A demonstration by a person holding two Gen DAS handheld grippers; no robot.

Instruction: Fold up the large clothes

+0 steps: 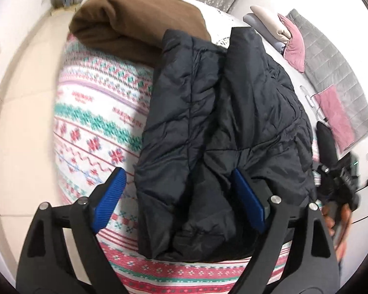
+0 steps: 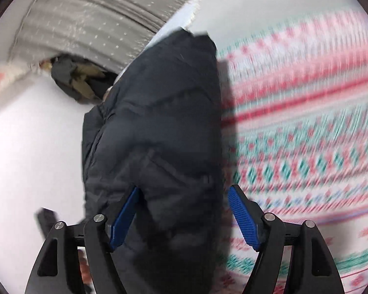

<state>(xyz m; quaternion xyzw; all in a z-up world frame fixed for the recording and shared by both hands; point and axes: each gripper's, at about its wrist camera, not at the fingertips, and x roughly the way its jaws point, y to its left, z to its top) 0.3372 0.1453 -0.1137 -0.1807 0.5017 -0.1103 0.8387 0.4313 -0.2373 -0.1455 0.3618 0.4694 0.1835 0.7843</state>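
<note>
A black puffer jacket [image 1: 220,127] lies folded lengthwise on a bed with a pink, green and white patterned cover [image 1: 90,112]. My left gripper [image 1: 179,181] is open, its blue pads astride the jacket's near end, just above it. In the right wrist view the jacket [image 2: 154,127] runs away from me. My right gripper [image 2: 184,196] is open with the jacket's near part between its blue pads; that view is blurred. The right gripper also shows at the right edge of the left wrist view [image 1: 338,178], held by a hand.
A folded brown blanket [image 1: 135,24] lies at the bed's far end beside the jacket. Folded clothes and a pink cushion [image 1: 294,44] sit on a grey quilt [image 1: 336,73] at right. Floor lies left of the bed. A dark coat [image 2: 78,78] lies beyond, under grey curtains.
</note>
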